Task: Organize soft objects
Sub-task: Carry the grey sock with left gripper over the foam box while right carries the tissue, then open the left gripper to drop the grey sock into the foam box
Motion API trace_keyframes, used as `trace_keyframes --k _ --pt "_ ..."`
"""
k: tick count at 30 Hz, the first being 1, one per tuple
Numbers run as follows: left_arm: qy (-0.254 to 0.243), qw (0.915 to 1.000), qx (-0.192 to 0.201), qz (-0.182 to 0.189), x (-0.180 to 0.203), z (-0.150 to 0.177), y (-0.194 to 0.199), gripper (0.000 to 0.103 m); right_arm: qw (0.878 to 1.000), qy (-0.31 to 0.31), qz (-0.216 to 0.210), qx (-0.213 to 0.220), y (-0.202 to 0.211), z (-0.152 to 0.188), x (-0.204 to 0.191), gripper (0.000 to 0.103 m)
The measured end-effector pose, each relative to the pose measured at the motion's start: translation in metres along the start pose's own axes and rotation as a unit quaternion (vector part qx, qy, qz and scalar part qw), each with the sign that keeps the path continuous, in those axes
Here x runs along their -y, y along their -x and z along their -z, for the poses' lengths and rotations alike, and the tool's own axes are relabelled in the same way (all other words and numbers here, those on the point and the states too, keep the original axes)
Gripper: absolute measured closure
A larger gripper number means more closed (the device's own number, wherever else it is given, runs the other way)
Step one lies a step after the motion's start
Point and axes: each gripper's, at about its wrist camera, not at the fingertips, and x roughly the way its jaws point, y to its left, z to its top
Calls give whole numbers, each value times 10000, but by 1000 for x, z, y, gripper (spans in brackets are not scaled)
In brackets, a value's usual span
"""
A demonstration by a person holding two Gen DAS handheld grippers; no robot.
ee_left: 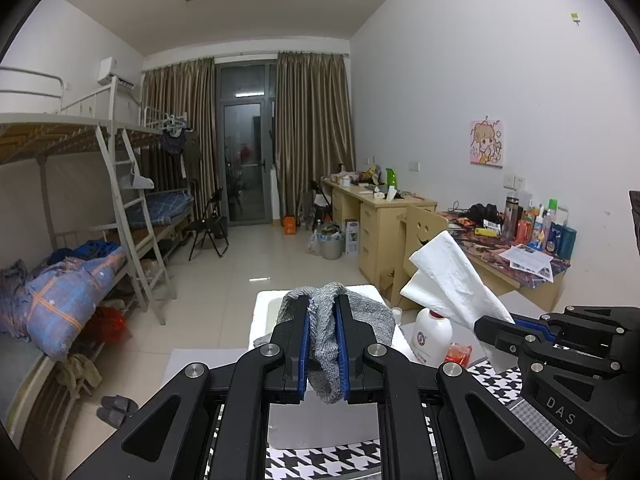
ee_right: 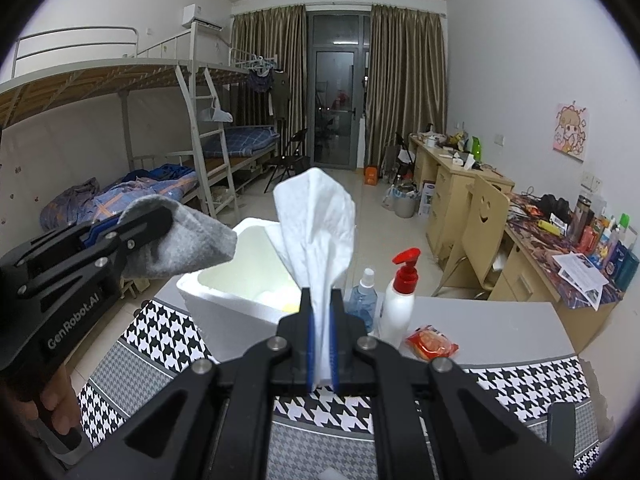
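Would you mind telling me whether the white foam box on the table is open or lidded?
Open: the white foam box shows its bare inner walls and no lid, seen from the right wrist view.

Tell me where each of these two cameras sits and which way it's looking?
Left wrist: rides the left gripper, which pinches a grey cloth, facing the curtained door; right gripper intrudes.
Right wrist: rides the right gripper, which clamps a white tissue; fingers show.
Shared: white foam box, pump bottle.
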Motion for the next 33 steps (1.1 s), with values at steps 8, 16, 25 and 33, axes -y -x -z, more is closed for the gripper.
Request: trace_keyframes --k 8,16,25,33 --pt "9 10000 -75 -10 0 -1 -13 91 10000 -25 24 -87 -9 -4 -1 94" --pt "40 9997 -216 -68 -4 -3 -31 91 9999 38 45 -147 -19 -10 -4 94" --pt "28 9990 -444 -21 -8 -7 -56 91 9998 8 94 -195 -25 -13 -1 95" --pt "55 9975 -708 -45 -12 -3 -79 91 9996 11 124 -258 -32 -13 3 95"
